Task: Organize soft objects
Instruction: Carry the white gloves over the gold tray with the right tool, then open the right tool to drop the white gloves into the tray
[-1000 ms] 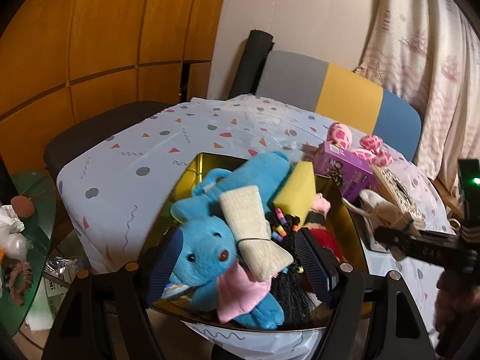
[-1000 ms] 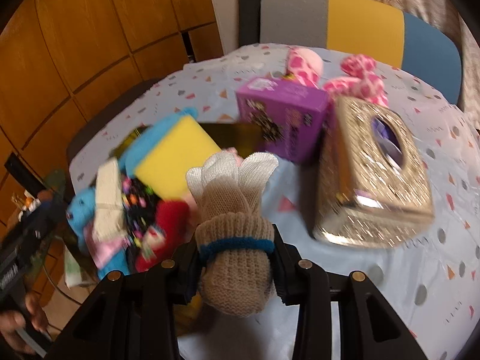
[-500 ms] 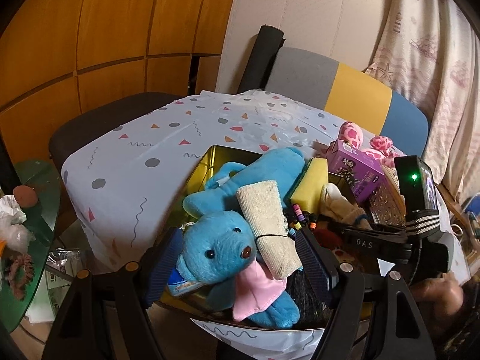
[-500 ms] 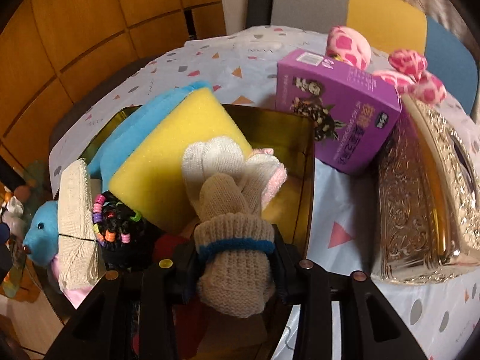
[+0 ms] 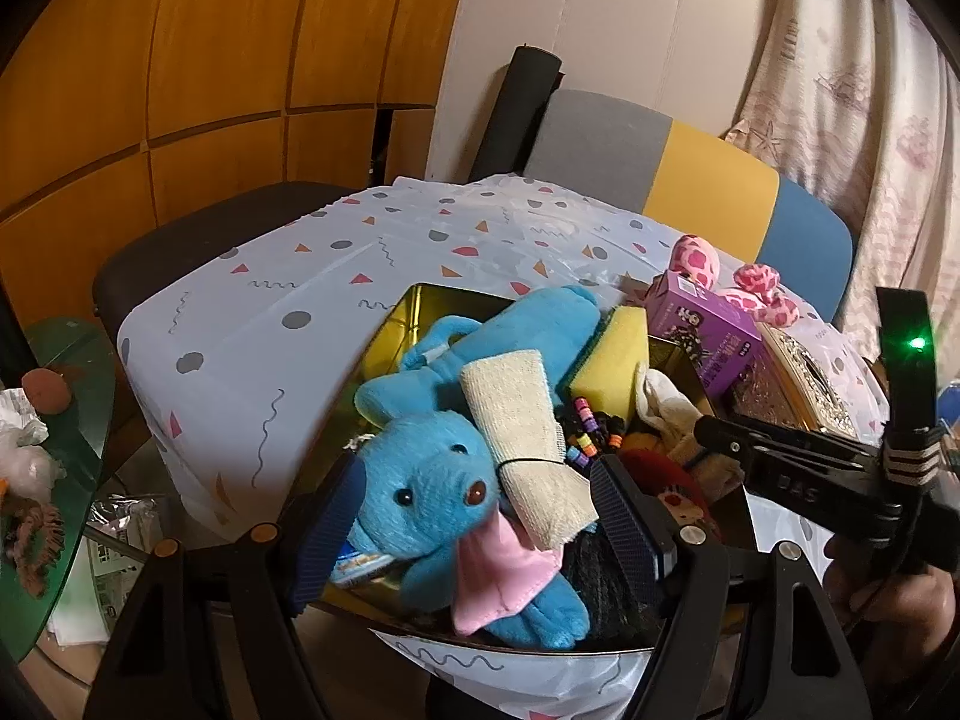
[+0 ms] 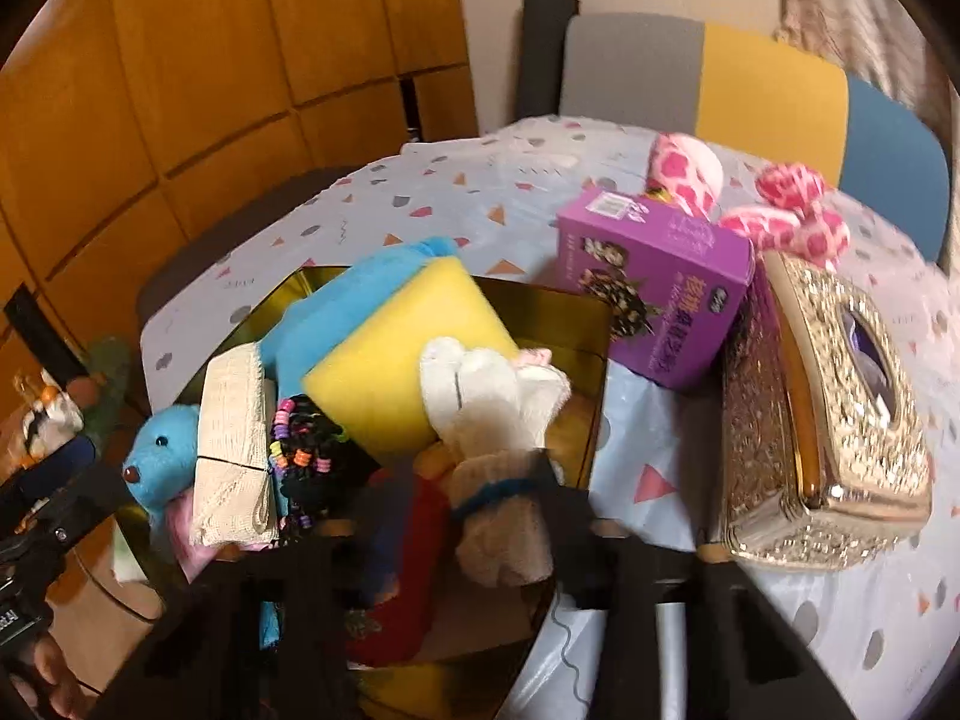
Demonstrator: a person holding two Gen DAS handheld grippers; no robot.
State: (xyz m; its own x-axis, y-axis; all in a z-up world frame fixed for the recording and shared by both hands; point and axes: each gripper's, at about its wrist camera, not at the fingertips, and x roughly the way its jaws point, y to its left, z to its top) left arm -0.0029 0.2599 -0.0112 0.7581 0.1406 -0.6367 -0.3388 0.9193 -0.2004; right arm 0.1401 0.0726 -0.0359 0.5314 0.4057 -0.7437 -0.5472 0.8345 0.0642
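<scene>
As the right gripper lets go, the glove settles into the gold tin. Half a second back that glove was pinched at its blue cuff and hanging over the tin's right side; now the fingers look spread wider than the cuff and the frame is smeared with motion, so the release reads as just made, though the blur leaves a little doubt. From the left wrist view the glove lies at the tin's right edge, beside the sponge.

Nearest the left camera, the left gripper sits open, its blue pads flanking the bear at the tin's near rim without visibly squeezing it; that pose matches the earlier frames. On top of the bear lies the beige roll, with beaded black hair ties just right of it.

Deeper into the tin, the sponge leans on the bear's blue body, and something red lies low at the near right.

Beyond the tin's right side, outside it, stand the purple box and the glittery tissue box. Farther still, the pink spotted plush waits on the tablecloth.

One more soft thing is home; the pink plush looks like the last one left out.
</scene>
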